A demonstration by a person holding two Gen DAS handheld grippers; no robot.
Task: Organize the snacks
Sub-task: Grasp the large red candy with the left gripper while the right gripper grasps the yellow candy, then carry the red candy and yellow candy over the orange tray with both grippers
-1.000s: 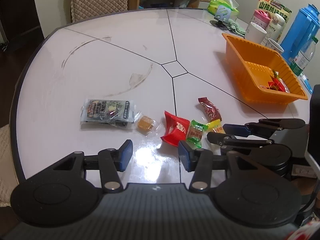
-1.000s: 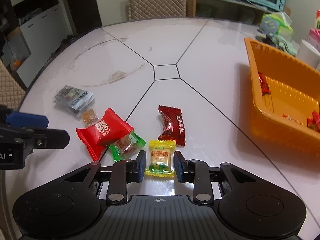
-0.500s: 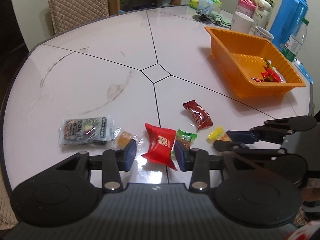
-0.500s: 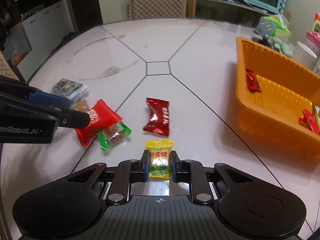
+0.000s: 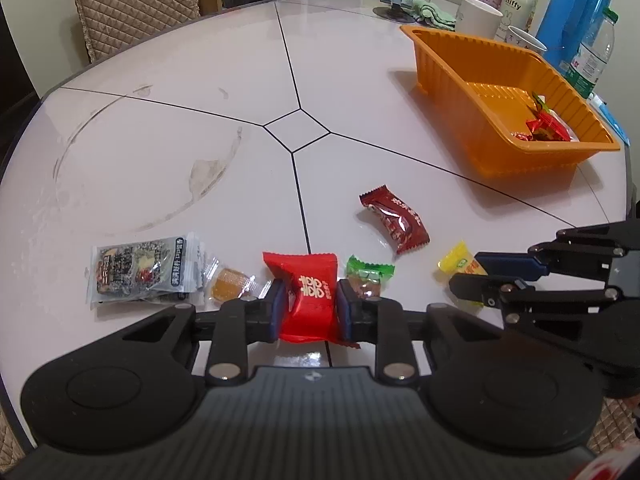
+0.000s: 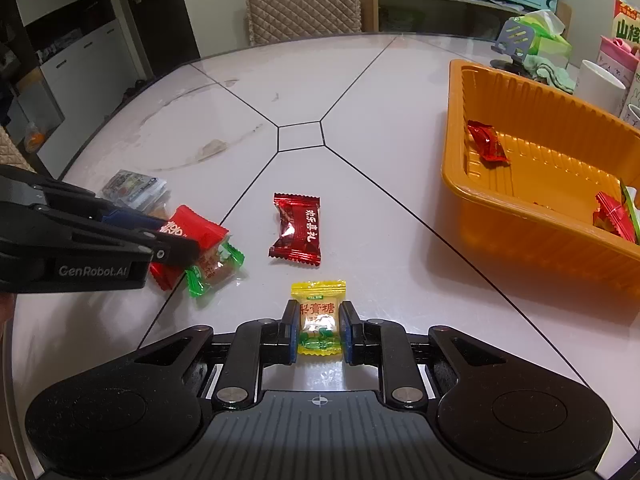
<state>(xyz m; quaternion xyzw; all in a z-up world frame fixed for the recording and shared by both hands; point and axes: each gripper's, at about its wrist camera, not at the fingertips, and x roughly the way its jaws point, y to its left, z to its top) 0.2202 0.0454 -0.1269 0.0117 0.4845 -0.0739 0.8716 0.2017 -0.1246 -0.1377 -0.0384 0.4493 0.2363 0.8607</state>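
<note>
Your left hand-held gripper (image 5: 310, 306) is closing on the glossy red candy (image 5: 308, 296) on the table (image 5: 160, 140); your right hand-held gripper (image 6: 319, 330) clamps the yellow candy (image 6: 319, 316) near the orange tray (image 6: 520, 208).

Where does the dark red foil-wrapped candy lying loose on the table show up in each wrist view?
Left wrist view: the dark red foil-wrapped candy lies right of centre, beyond the green-wrapped candy.
Right wrist view: it sits at centre, just beyond the yellow-wrapped candy.
Shared landmark: the orange plastic tray, to the right of the candy in both.
</note>
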